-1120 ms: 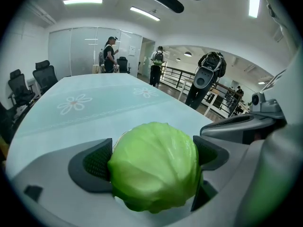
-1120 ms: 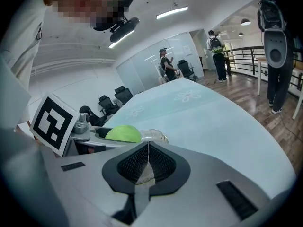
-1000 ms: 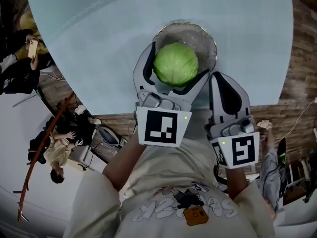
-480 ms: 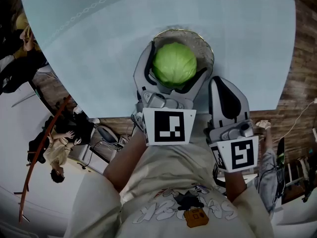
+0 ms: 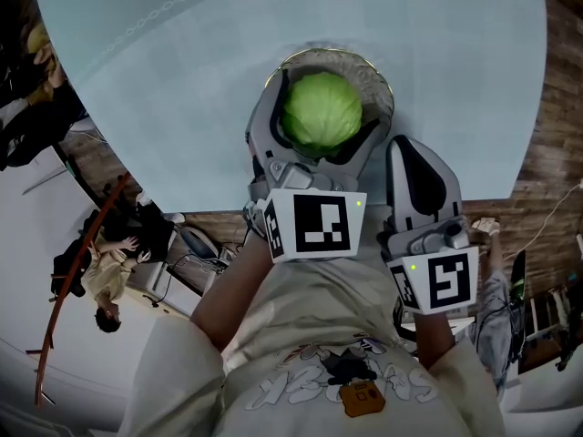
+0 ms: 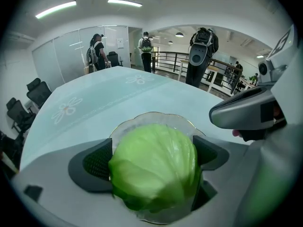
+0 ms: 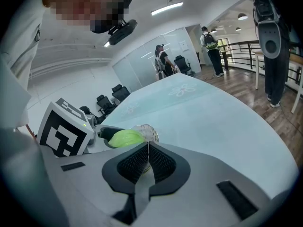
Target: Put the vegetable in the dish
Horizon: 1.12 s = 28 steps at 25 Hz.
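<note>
A round green cabbage point(image 5: 321, 112) is held between the two jaws of my left gripper point(image 5: 322, 107), which is shut on it. It hangs right over a scalloped clear glass dish point(image 5: 379, 77) on the pale blue table point(image 5: 182, 80); I cannot tell whether it touches the dish. In the left gripper view the cabbage point(image 6: 154, 171) fills the gap between the black pads point(image 6: 97, 162), with the dish rim point(image 6: 156, 116) showing behind it. My right gripper point(image 5: 412, 157) is shut on nothing, just right of the dish near the table's edge. Its view shows the cabbage point(image 7: 125, 137) beyond its jaws.
The round table's near edge point(image 5: 301, 198) runs just under both grippers. Beyond it lie wooden floor, office chairs point(image 6: 19, 112) and several standing people point(image 6: 97, 51) far off. A dark humanoid robot point(image 6: 201, 46) stands behind the table.
The left gripper with the cabbage has shifted slightly, so the cabbage now sits more centred over the dish. The right gripper has barely moved.
</note>
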{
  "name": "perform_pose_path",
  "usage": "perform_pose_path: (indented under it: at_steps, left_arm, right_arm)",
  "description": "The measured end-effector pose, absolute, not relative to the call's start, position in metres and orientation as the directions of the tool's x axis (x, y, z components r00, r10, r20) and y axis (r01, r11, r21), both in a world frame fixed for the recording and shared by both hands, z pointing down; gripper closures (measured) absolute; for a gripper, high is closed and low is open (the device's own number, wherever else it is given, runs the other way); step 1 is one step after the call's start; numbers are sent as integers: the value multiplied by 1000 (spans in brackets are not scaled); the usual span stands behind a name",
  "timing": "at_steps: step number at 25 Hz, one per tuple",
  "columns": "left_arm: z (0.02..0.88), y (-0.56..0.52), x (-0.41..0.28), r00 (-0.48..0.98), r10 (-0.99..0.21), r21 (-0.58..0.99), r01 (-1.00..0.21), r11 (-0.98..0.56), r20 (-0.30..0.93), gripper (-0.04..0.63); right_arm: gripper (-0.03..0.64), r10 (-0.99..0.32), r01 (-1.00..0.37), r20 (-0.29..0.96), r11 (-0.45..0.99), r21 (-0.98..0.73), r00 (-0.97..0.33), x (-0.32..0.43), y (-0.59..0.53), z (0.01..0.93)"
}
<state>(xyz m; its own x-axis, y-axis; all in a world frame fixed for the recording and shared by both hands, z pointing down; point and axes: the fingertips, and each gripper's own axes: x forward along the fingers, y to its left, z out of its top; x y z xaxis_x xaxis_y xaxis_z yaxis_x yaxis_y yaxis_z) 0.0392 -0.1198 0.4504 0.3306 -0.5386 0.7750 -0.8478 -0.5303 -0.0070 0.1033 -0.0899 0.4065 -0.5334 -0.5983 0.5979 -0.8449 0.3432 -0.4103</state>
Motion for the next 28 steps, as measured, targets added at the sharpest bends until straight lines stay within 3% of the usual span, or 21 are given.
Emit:
perform_pose_path:
  at_steps: [14,28]
  left_arm:
    - [426,-124,49,378,-595,34,-862,-506,709,65]
    - [386,-111,30,406,-665,48,-872,-487,627,166]
  right_arm:
    - [594,-624,-852,583,340,-398,-521,117,-84,397]
    - [594,-668,-863,548,364,-349,-503,98,-76,370]
